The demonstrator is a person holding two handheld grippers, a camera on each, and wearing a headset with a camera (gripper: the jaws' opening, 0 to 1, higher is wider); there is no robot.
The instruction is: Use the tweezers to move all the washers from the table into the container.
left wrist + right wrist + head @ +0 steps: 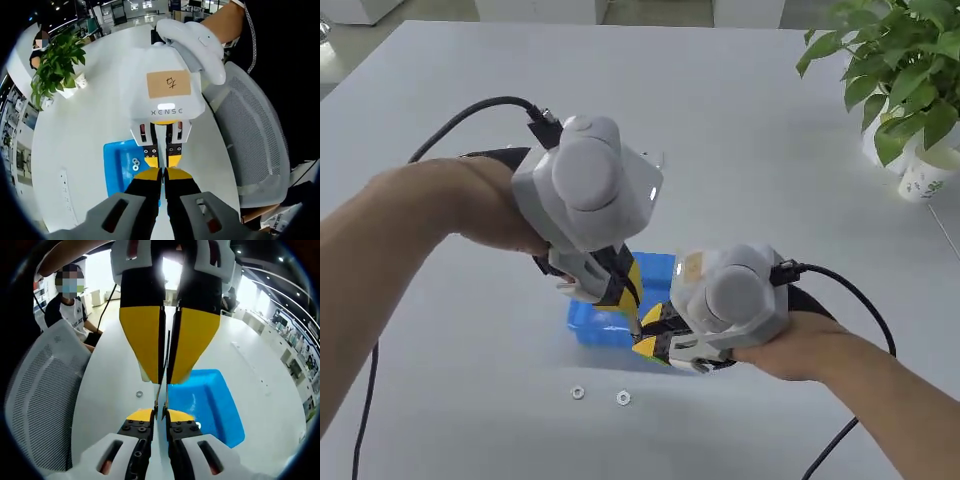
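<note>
Handheld grey-and-white two-jaw grippers, yellow-and-black jaws: 2, namely left gripper (620, 290) and right gripper (648, 338).
Shallow blue plastic container (595, 325): 1.
Small silver metal ring washers (578, 393): 2 on the white table (740, 150); 2 inside the container, seen from the left gripper view.
Thin silver metal tweezers (163, 387): 1 pair.
Green leafy potted plant (895, 70): 1.

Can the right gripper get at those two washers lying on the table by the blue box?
Probably yes: both washers lie on bare table close to the right gripper, nothing between; its jaws hold the tweezers.
</note>
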